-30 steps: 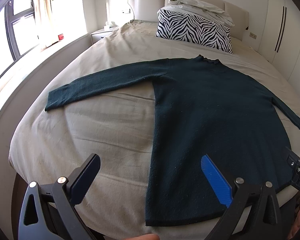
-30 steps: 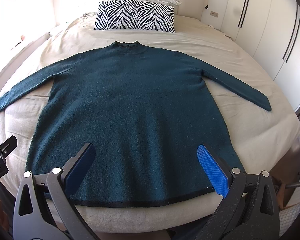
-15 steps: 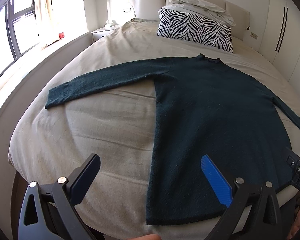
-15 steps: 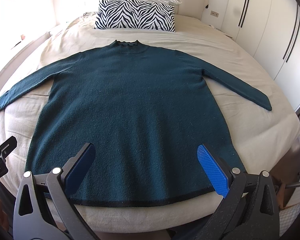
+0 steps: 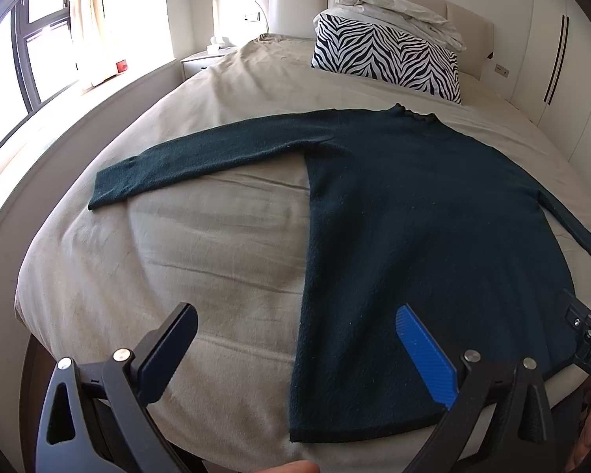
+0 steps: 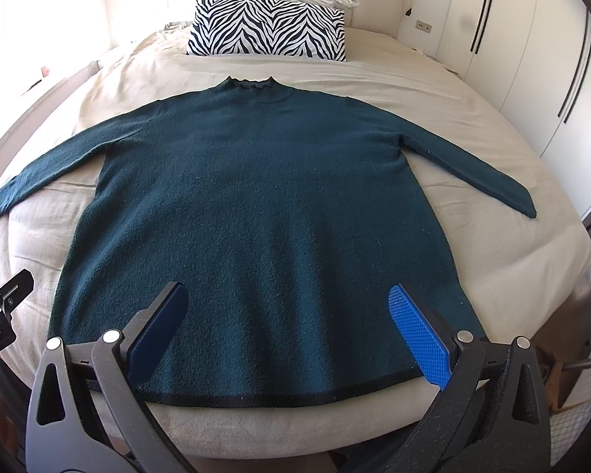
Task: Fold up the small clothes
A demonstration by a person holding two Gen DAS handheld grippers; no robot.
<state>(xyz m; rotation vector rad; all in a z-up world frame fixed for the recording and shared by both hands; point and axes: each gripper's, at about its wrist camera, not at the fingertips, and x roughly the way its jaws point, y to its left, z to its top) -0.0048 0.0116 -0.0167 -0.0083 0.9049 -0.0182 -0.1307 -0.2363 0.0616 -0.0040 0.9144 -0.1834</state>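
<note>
Well, from the left wrist, a dark teal fuzzy knit sweater (image 5: 406,213) lies flat, sleeves outspread, on the wrinkled beige bed cover (image 5: 201,260), below a zebra-striped pillow (image 5: 386,59); the left gripper (image 5: 295,351) hovers near the hem, jaws spread wide, holding nothing. From the right wrist, the sweater (image 6: 264,205) shows a ruffled collar and black hem band; the right gripper (image 6: 287,327), ribbed blue pads (image 6: 417,331) wide apart, is empty above the hem.

left gripper (image 5: 295,351) black plastic frame, silver screws, blue ribbed pads on fingers (image 5: 425,351), right gripper (image 6: 287,327) same build, white lettering on body, bare skin at frame edges
</note>
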